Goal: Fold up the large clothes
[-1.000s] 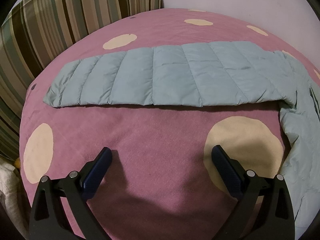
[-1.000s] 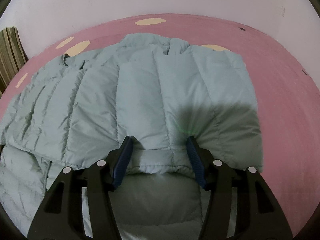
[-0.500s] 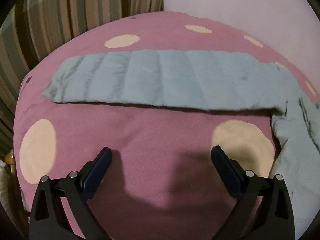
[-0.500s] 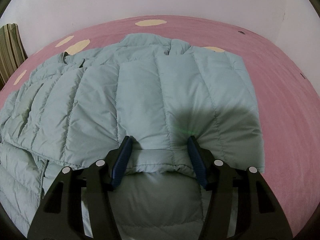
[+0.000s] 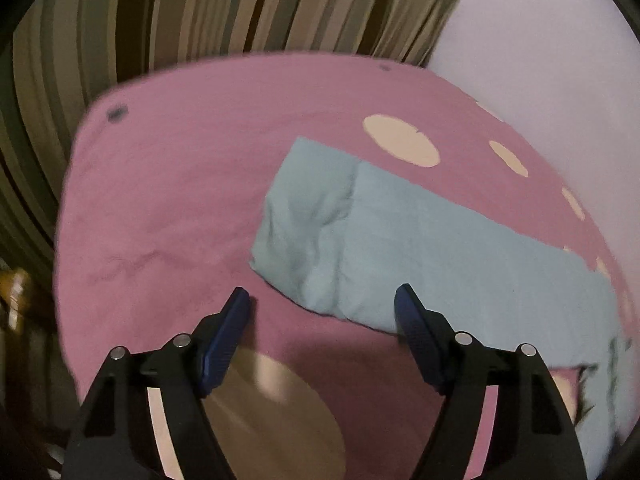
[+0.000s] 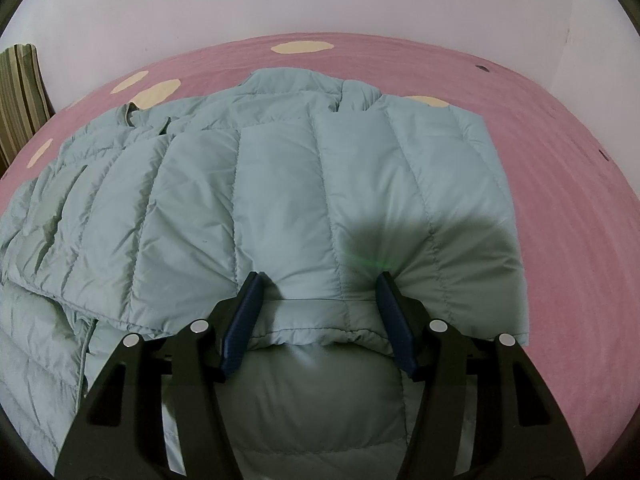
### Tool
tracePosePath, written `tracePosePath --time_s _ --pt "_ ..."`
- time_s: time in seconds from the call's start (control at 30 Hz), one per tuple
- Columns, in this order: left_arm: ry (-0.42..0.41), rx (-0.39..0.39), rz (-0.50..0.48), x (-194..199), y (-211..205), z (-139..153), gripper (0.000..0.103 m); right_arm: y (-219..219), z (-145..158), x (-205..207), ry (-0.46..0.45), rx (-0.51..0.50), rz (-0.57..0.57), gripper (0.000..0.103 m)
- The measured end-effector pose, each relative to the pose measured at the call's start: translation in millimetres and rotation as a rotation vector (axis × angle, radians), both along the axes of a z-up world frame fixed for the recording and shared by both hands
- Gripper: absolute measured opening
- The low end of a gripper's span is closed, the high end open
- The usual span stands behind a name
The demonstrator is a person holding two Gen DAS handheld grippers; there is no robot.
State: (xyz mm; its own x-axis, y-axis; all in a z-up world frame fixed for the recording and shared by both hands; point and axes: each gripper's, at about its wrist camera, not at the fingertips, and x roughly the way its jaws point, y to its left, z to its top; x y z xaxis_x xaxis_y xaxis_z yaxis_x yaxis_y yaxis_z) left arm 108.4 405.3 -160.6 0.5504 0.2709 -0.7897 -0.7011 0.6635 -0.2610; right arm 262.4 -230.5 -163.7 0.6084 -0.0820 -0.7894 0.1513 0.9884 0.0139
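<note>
Through my left wrist view, my left jaws hang above the pink spotted bed cover and are closing, with nothing between them yet. The pale blue sleeve of the puffer jacket lies flat just ahead. Its cuff end sits between and slightly beyond my fingertips, and its long axis runs away to the right and toward the jacket body at the frame's edge. So the cuff is the nearest part to this hand, a short reach forward and down. A striped curtain hangs behind the bed.

Through my right wrist view, my right jaws stand part-way apart, astride a raised fold of the jacket at its near edge. The pads seem to press the puffy cloth from both sides, so I judge it gripped. The jacket body spreads ahead and leftward, collar farthest from me. The sleeve is out of this hand's reach; it belongs to the left.
</note>
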Motion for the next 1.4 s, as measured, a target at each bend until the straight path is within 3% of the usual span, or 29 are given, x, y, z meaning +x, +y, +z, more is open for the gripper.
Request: tracePosePath --time_s 0.13,0.23,0.3,0.37,0.4,0.5,0.7,0.93,1.2,1.4 --pt "-0.062 -0.016 -0.006 4 11 1 0.076 0 0 0 0.001 -0.006 0.004 0.059" --pt "-0.050 -0.004 -0.003 9 12 0 0.052 0 1 0 0.001 -0.009 0.005 0.059" --pt "-0.031 0.029 -0.018 15 9 1 0.026 -1 0 0 0.000 -0.010 0.008 0.059" --pt "-0.043 0.024 -0.049 20 9 1 0.009 -2 0 0 0.000 -0.009 0.009 0.059" --pt "-0.041 0.030 -0.054 22 8 3 0.006 -2 1 0 0.000 -0.009 0.009 0.059" --pt "-0.038 0.096 -0.072 30 -4 16 0.005 -2 1 0 -0.001 -0.009 0.009 0.059" --pt "-0.110 0.197 -0.202 57 -72 63 0.006 -3 1 0 -0.003 -0.005 0.011 0.059" --pt "-0.196 0.286 -0.470 108 -215 110 0.006 -6 1 1 -0.009 0.016 0.011 0.059" --pt "-0.198 0.346 -0.747 153 -370 102 0.006 -6 1 -1 -0.016 0.036 0.008 0.062" --pt "-0.126 0.397 -0.893 167 -465 64 0.006 -5 1 -3 -0.020 0.049 0.009 0.064"
